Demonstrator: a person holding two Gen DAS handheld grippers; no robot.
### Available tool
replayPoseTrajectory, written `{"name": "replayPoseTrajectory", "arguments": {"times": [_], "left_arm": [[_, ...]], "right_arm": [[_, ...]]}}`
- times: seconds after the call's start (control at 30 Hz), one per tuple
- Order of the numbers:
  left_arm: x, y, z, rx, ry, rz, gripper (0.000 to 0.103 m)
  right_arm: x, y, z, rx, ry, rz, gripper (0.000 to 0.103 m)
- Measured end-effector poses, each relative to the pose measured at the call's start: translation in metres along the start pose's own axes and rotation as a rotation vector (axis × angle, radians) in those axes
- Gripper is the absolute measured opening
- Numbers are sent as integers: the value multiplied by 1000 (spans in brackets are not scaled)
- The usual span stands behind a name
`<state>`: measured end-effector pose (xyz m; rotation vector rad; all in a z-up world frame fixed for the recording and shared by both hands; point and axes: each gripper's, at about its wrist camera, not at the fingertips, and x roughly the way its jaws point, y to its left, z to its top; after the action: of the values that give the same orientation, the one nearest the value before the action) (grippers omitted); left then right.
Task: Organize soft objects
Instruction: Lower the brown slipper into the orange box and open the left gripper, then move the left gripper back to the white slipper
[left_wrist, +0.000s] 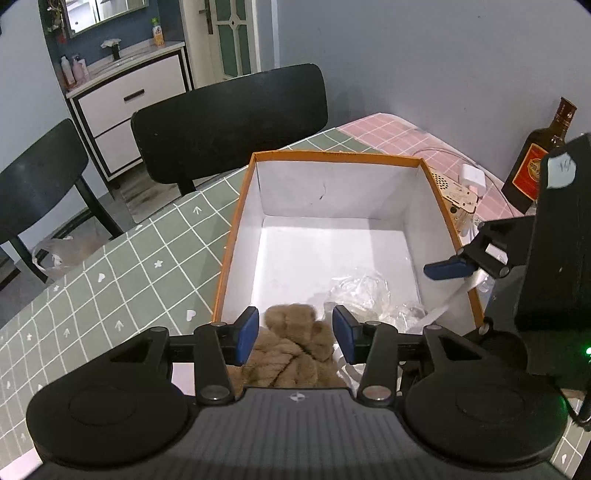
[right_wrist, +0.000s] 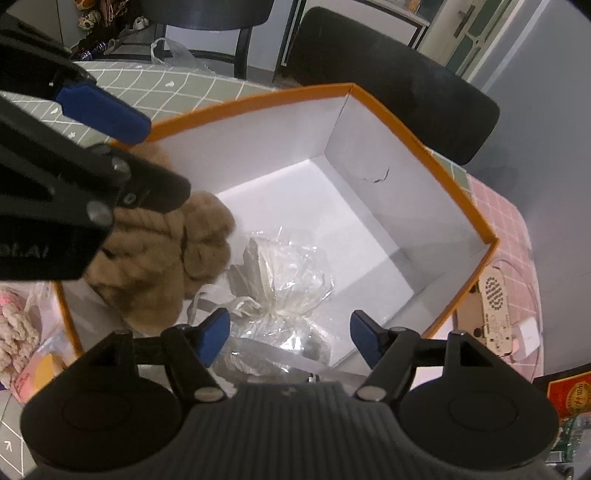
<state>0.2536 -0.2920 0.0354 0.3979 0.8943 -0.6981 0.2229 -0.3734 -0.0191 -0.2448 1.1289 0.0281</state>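
Table (left_wrist: 110, 280): green checked cloth, pink checks at the far end
Box (left_wrist: 338, 157): orange rim, white inside, on the table
Yarn (left_wrist: 291, 343): brown, in the box's near corner, beside a clear bag (right_wrist: 284, 273)
Left gripper (left_wrist: 295, 334): jaws apart over the yarn, not pressing it
Right gripper (right_wrist: 290, 338): jaws wide above the bag, holding nothing
Room: black chairs (left_wrist: 229, 122), white cabinet (left_wrist: 129, 99), bottle (left_wrist: 535, 158) by grey wall

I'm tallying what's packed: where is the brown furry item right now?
The brown furry item lies inside the orange-rimmed box, at its near left corner in the right wrist view, beside the clear plastic bag.
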Motion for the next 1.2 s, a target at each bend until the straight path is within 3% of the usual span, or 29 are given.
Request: {"name": "replayPoseTrajectory", "arguments": {"times": [0.7, 0.9, 1.1, 1.2], "left_arm": [[-92, 12, -27, -7, -79, 36, 56], [-110, 12, -51, -32, -96, -14, 57], [-113, -11, -79, 31, -79, -40, 58], [-113, -5, -97, 18, -68, -73, 65]], "right_arm": [[-94, 45, 0, -67, -98, -38, 73], [-111, 73, -13, -98, -111, -16, 73], [-121, 93, -41, -139, -76, -32, 78], [-120, 94, -55, -132, -65, -25, 78]]}}
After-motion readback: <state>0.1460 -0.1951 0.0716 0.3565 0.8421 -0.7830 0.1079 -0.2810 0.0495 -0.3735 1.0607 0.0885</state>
